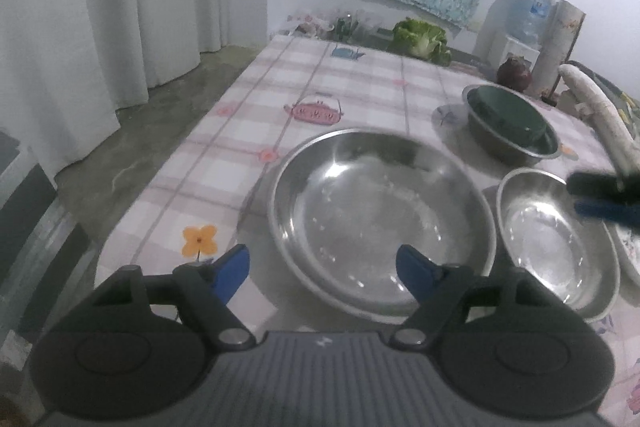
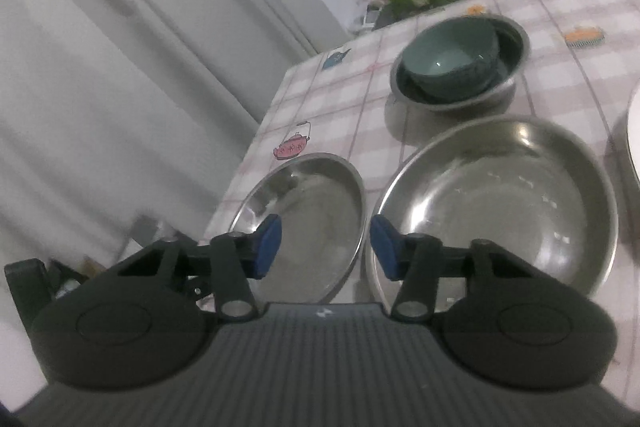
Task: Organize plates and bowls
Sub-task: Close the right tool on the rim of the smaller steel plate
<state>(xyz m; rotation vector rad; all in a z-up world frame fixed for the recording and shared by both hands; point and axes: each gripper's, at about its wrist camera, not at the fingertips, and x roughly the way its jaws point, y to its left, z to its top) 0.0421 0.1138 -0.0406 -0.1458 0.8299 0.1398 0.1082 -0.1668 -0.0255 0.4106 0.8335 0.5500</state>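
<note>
Hovering my open left gripper [image 1: 322, 273] over the near rim of the large, shallow stainless-steel plate [image 1: 380, 211] at table centre; my right gripper [image 2: 325, 247], jaws apart and empty, straddles the smaller steel plate's [image 2: 312, 211] rim, I think. Both look light, stiff, slippery: pinch the rim. A green ceramic bowl [image 2: 448, 67] sits nested farther off.

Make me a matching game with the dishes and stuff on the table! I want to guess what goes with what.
Things:
1. green bowl
2. big steel plate
3. lettuce
4. left gripper

Descriptions:
A. at the far end of the table
B. open, holding nothing
C. sitting inside a steel bowl
D. empty and shiny, nearest the left gripper

Pairs: 1-C, 2-D, 3-A, 4-B
</note>
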